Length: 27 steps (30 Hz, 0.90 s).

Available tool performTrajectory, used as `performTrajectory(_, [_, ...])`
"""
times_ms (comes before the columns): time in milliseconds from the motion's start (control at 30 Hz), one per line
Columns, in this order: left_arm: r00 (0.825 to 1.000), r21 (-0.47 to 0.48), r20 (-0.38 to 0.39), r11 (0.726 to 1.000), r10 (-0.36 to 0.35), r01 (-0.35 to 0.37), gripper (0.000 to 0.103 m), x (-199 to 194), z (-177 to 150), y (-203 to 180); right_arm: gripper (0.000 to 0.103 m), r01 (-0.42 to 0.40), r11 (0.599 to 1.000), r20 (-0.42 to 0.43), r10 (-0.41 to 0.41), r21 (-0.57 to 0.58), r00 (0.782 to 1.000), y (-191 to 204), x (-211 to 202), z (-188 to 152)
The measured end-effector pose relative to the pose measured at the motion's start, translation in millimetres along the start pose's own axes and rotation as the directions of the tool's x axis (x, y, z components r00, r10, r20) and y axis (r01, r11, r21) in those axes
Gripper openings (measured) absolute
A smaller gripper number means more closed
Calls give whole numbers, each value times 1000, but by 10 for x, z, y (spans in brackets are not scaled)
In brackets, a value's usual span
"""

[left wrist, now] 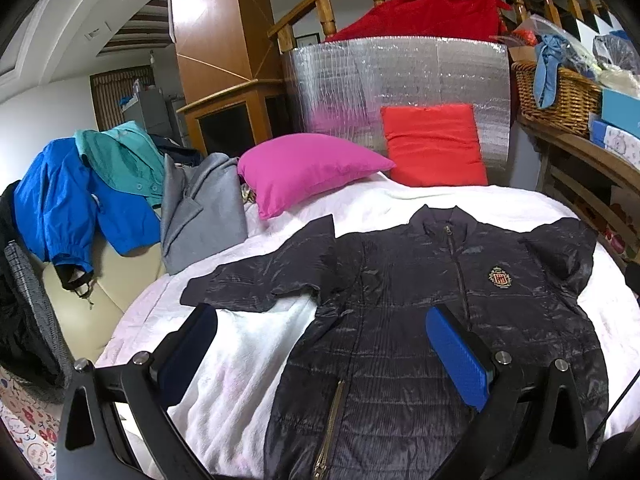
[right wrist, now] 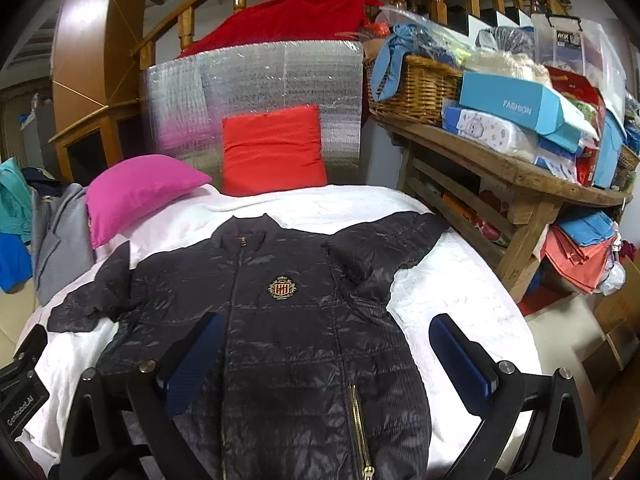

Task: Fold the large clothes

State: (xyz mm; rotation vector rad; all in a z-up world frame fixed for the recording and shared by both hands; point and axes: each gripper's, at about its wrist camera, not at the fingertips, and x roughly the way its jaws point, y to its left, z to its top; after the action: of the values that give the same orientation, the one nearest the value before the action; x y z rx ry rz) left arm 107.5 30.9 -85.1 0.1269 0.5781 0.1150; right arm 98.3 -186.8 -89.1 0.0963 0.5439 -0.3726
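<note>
One dark quilted jacket [left wrist: 420, 312] lies flat, front up, zipped, on the white-covered bed [left wrist: 248, 344], collar toward two pillows (one pink [left wrist: 304, 172], one red [left wrist: 434, 144]). Left gripper [left wrist: 320, 356] and right gripper [right wrist: 326, 360] hover over its lower half, jaws wide apart, holding nothing. Shell looks light, soft, slippery; likely best pinched at sleeve cuffs or hem.

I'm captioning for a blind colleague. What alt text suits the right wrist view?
A dark quilted jacket lies zipped and spread flat on a white bedcover, open tongs above its lower half. A pink pillow and a red pillow sit behind it.
</note>
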Motion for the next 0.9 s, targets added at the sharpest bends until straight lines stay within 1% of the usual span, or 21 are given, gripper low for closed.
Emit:
performTrajectory(100, [1000, 7, -24, 1000, -17, 18, 103, 279, 42, -104, 103, -4, 1000, -10, 4, 22, 1000, -128, 307, 91])
performTrajectory(133, [998, 14, -49, 999, -36, 36, 103, 456, 63, -172, 103, -23, 999, -10, 23, 42, 1000, -212, 435, 130])
performTrajectory(167, [996, 21, -75, 998, -54, 56, 103, 618, 76, -229, 103, -58, 995, -16, 59, 78, 998, -357, 633, 190])
performTrajectory(200, [991, 25, -111, 997, -72, 75, 103, 802, 84, -288, 103, -94, 989, -24, 98, 114, 995, -511, 822, 243])
performTrajectory(233, [983, 22, -158, 995, -94, 99, 103, 1019, 82, -356, 103, -126, 982, -31, 132, 142, 991, -632, 970, 278])
performTrajectory(267, [970, 12, -209, 991, -127, 132, 103, 1262, 64, -422, 103, -181, 965, -42, 192, 191, 980, -854, 1233, 332])
performTrajectory(300, [956, 3, -253, 988, -149, 155, 103, 1463, 37, -478, 103, -216, 945, -50, 234, 245, 971, -1072, 1472, 365])
performTrajectory(333, [940, -5, -302, 986, -159, 165, 103, 1676, -8, -532, 103, -235, 924, -50, 261, 301, 964, -1267, 1680, 388])
performTrajectory(367, [923, -16, -349, 985, -164, 169, 103, 1883, -67, -582, 103, -241, 910, -44, 271, 339, 962, -1425, 1833, 408])
performTrajectory(400, [911, -27, -377, 985, -168, 171, 103, 2027, -121, -605, 103, -250, 881, -39, 289, 401, 956, -1659, 2059, 425])
performTrajectory(433, [902, -35, -400, 986, -162, 162, 103, 2149, -181, -635, 103, -257, 845, -37, 309, 469, 950, -1890, 2291, 434])
performTrajectory(467, [897, -36, -414, 988, -152, 150, 103, 2251, -247, -650, 103, -261, 815, -34, 324, 518, 945, -2022, 2443, 432])
performTrajectory(500, [895, -32, -422, 989, -143, 143, 103, 2313, -294, -661, 103, -265, 768, -25, 343, 583, 939, -2239, 2674, 437])
performTrajectory(567, [887, -20, -444, 992, -123, 128, 103, 2425, -333, -680, 103, -264, 717, -16, 358, 645, 933, -2439, 2949, 461])
performTrajectory(600, [890, -15, -439, 992, -120, 127, 103, 2444, -315, -684, 103, -254, 690, -9, 354, 678, 935, -2558, 3132, 481])
performTrajectory(633, [898, -6, -427, 993, -108, 117, 103, 2443, -284, -687, 102, -245, 670, -7, 350, 701, 937, -2631, 3283, 508])
performTrajectory(700, [915, 10, -396, 996, -79, 90, 103, 2434, -235, -686, 98, -241, 634, -5, 360, 735, 933, -2738, 3595, 585])
performTrajectory(767, [926, 13, -372, 997, -68, 78, 103, 2432, -220, -687, 88, -201, 609, -23, 340, 767, 940, -2826, 3868, 606])
performTrajectory(800, [929, 13, -364, 997, -67, 77, 103, 2431, -212, -695, 87, -176, 605, -40, 326, 776, 945, -2874, 4010, 610])
performTrajectory(900, [941, 8, -333, 998, -63, 69, 103, 2438, -180, -683, 73, -102, 600, -83, 273, 793, 958, -2988, 4349, 635])
